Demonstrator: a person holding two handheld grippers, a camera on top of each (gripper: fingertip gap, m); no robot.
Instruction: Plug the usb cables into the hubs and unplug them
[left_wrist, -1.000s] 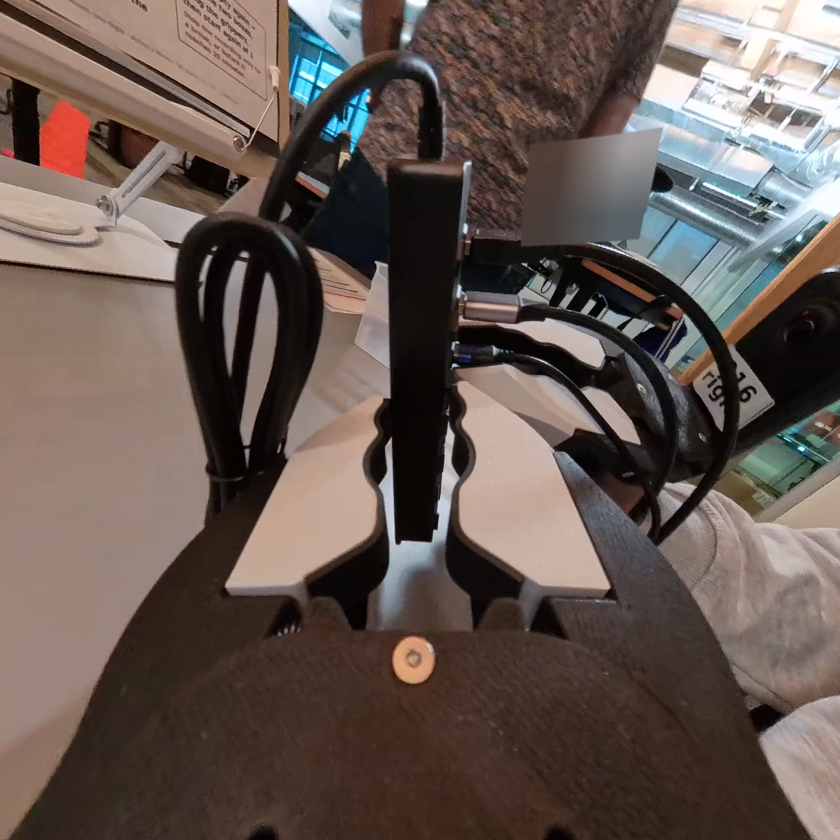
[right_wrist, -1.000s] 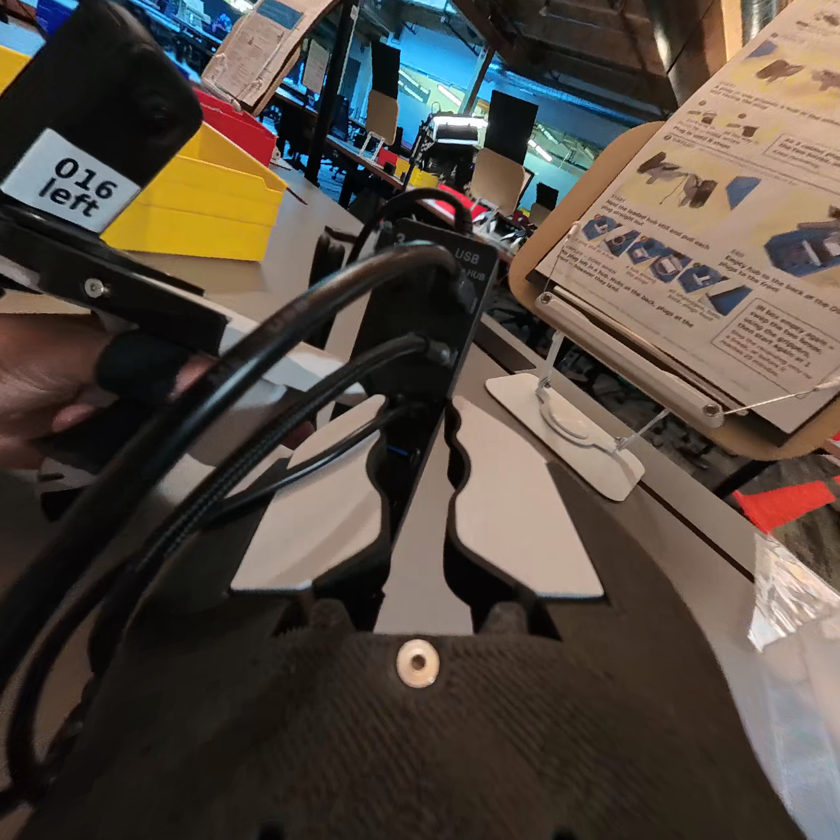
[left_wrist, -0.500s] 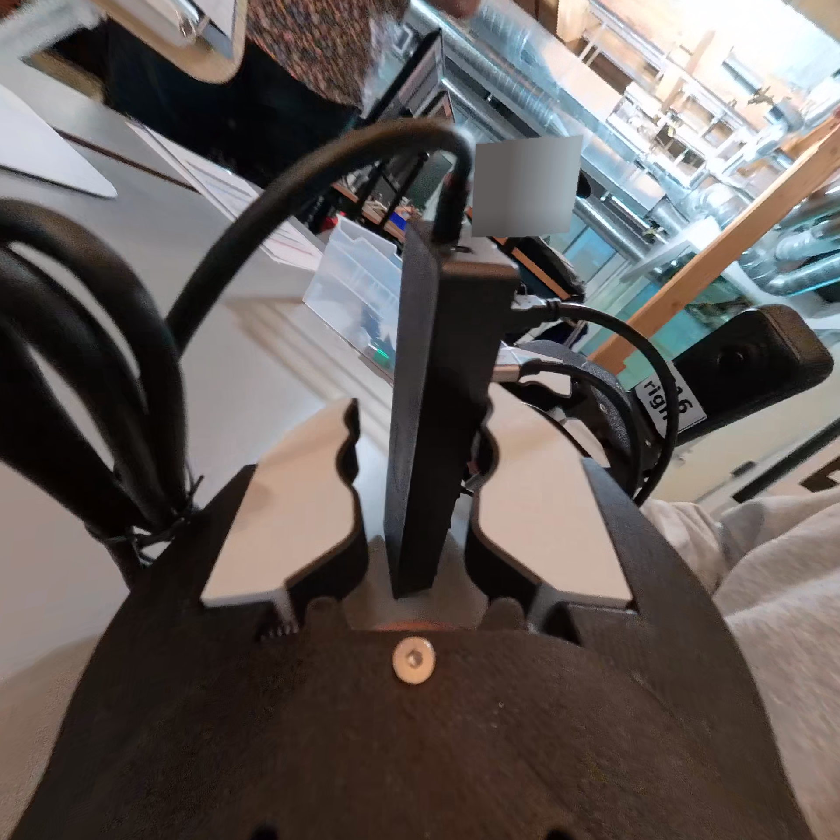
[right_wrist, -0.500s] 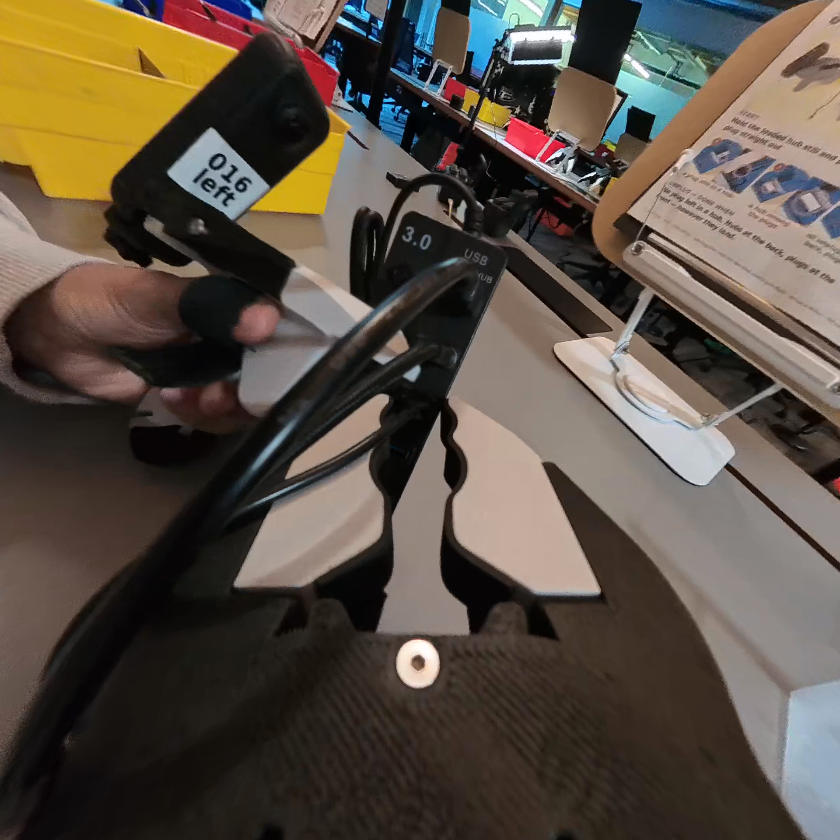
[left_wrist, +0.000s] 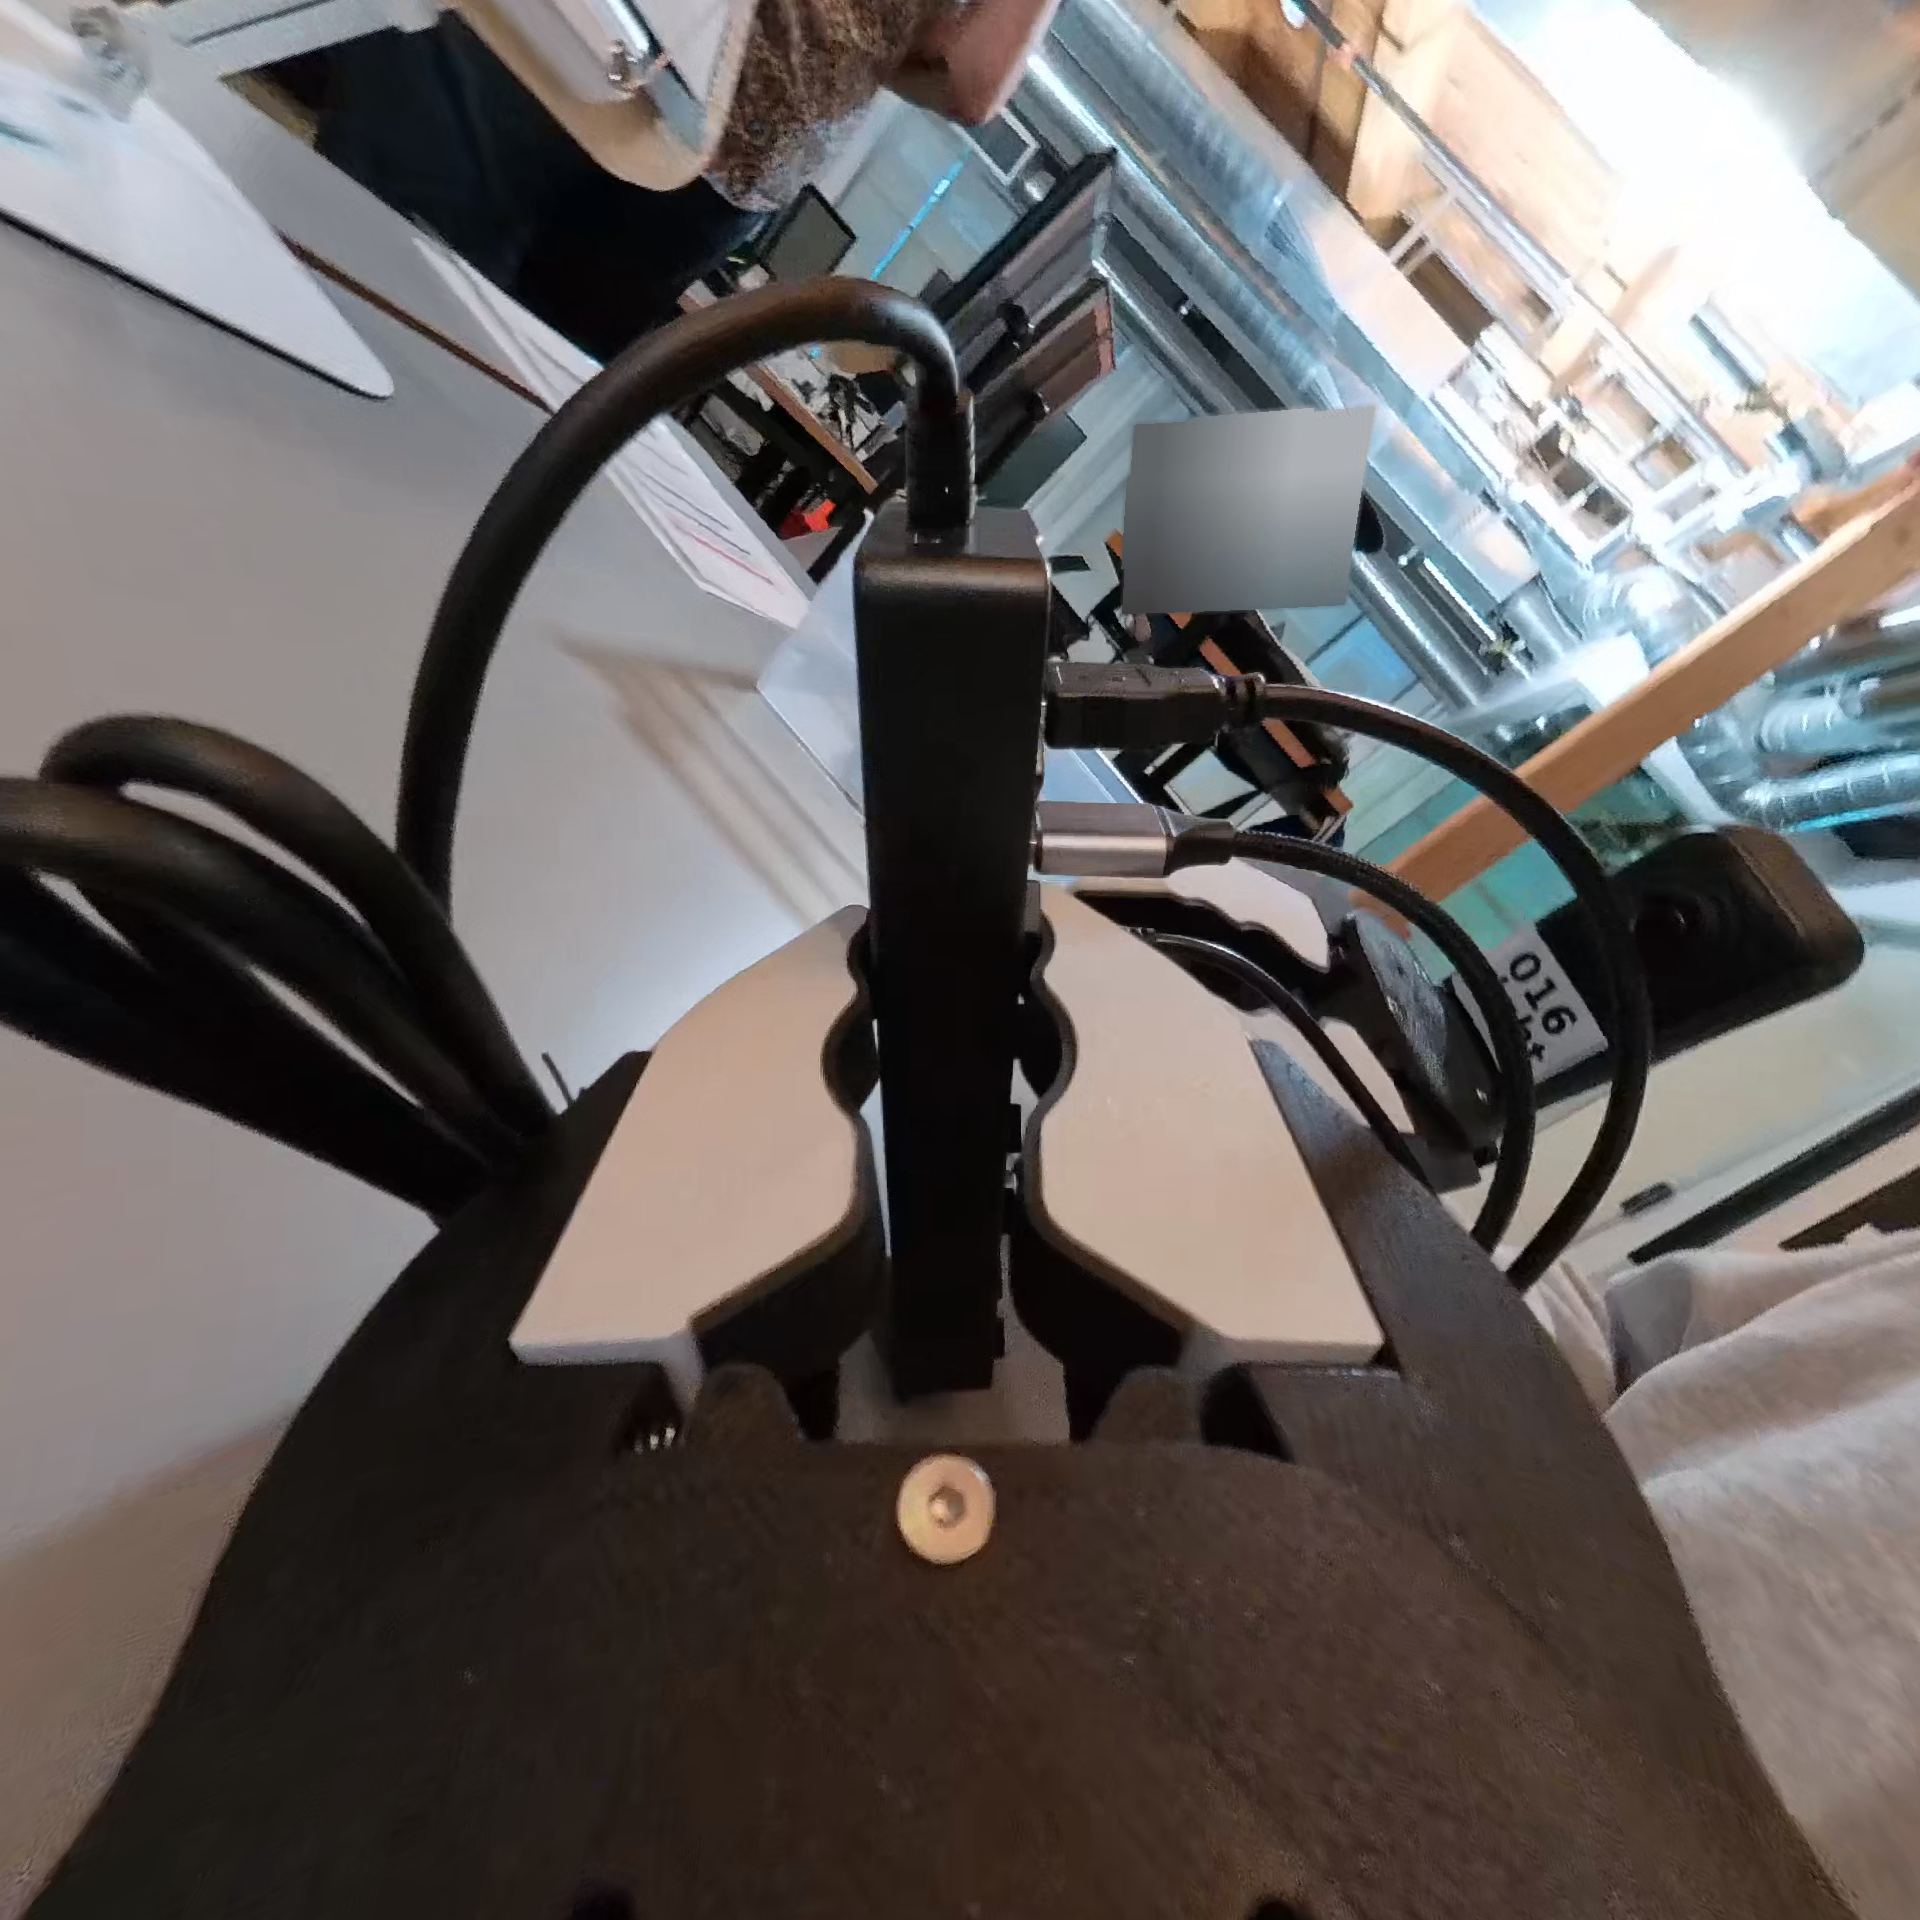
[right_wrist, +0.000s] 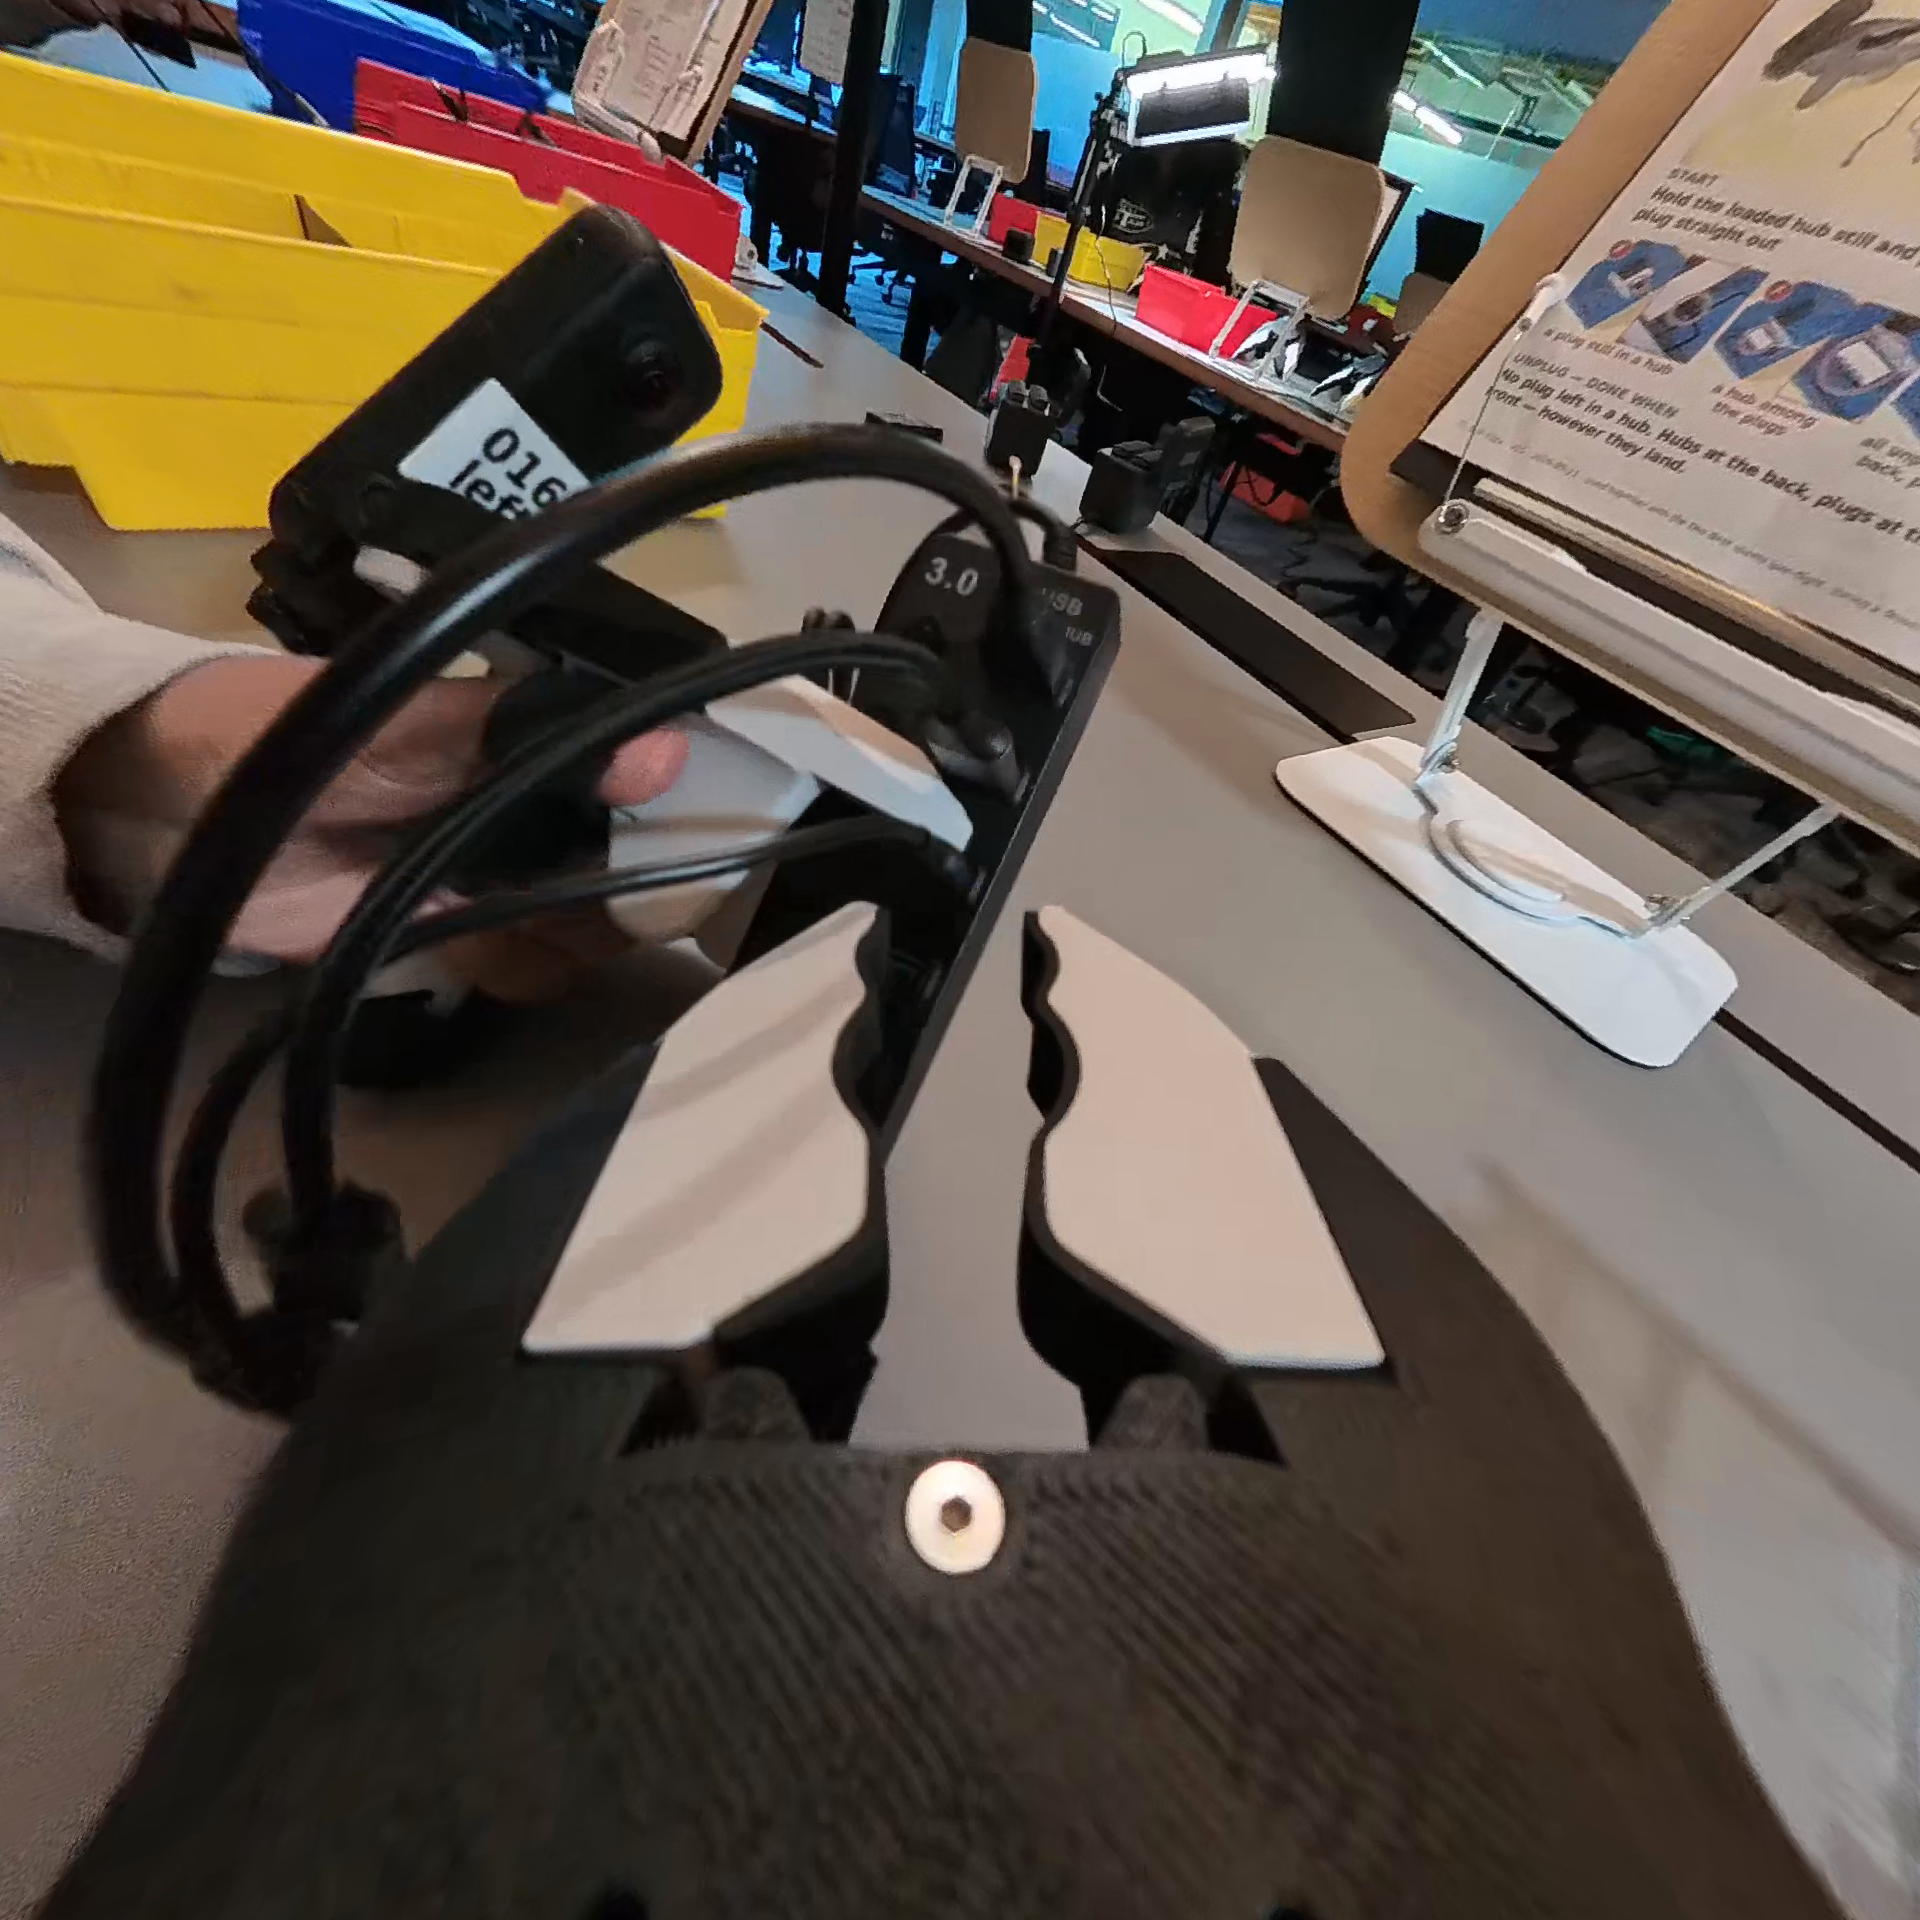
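My left gripper (left_wrist: 951, 935) is shut on a black USB hub (left_wrist: 951, 790), held edge-on between its fingers. The hub's own thick cable (left_wrist: 644, 436) loops from its top end to a tied bundle (left_wrist: 208, 935). A black plug (left_wrist: 1132, 707) and a grey metal plug (left_wrist: 1122, 852) sit in its right side. A thin third cable (left_wrist: 1320, 1039) runs lower, its plug hidden. In the right wrist view the hub (right_wrist: 997, 748) leans, gripped by the left gripper (right_wrist: 831, 790). My right gripper (right_wrist: 945, 925) stands narrowly open. The hub's lower end lies beside its left finger (right_wrist: 748, 1122).
A paper stand (right_wrist: 1507, 883) with an instruction sheet stands on the grey table (right_wrist: 1247, 1039) at the right. Yellow bins (right_wrist: 208, 312) and red bins (right_wrist: 582, 166) line the far left. A clear plastic box (left_wrist: 821, 665) and a standing person (left_wrist: 769, 135) are beyond the hub. My two grippers' fingertips are within a few centimetres of each other.
The left gripper has tilted and swung with the hub still in its grip. In the right wrist view the hub now sits farther off and leans more. The right gripper's gap looks unchanged.
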